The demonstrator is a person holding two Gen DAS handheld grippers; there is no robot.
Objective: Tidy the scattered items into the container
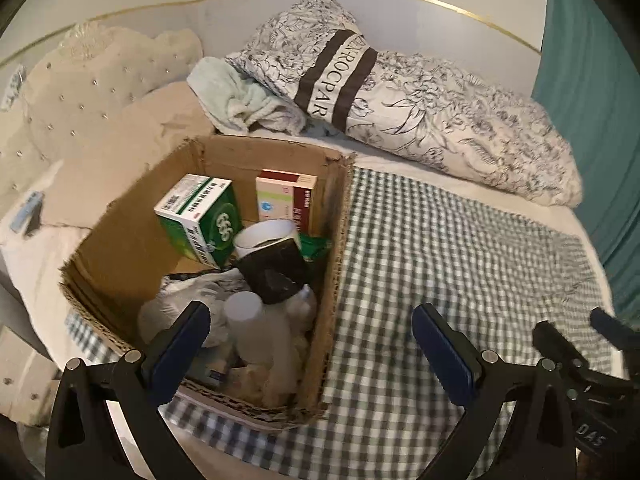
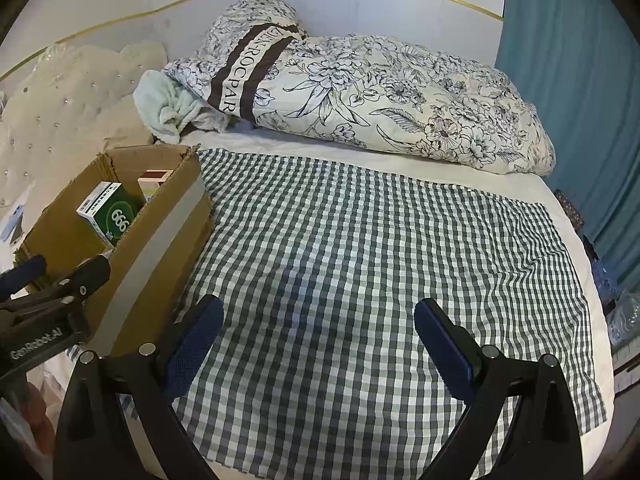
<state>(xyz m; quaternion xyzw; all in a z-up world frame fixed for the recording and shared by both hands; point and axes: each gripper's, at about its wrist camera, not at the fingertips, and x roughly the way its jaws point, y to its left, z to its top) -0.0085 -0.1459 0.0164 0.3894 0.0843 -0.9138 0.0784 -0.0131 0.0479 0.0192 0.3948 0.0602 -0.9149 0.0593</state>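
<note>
Left tongs: we see them spread wide and pinching nothing, hovering over the near right corner of the cardboard box.
Right tongs: we see them spread wide too, bare between the pads, above the checked cloth.
Cardboard box: we find it open-topped on the bed, at the left edge of the checked cloth, with a grey tape strip along its outer side in the right wrist view.
Box contents: we count a green and white medicine carton tilted against the left wall, a red and cream carton upright at the far wall, a white cup, a black block-shaped item, a frosted plastic bottle and crumpled white wrapping.
Checked cloth: we see it lying flat with only the box on it.
Behind the cloth: we see a floral quilt rolled along the headboard, touching a pale green towel.
Right edge: we note a teal curtain.
</note>
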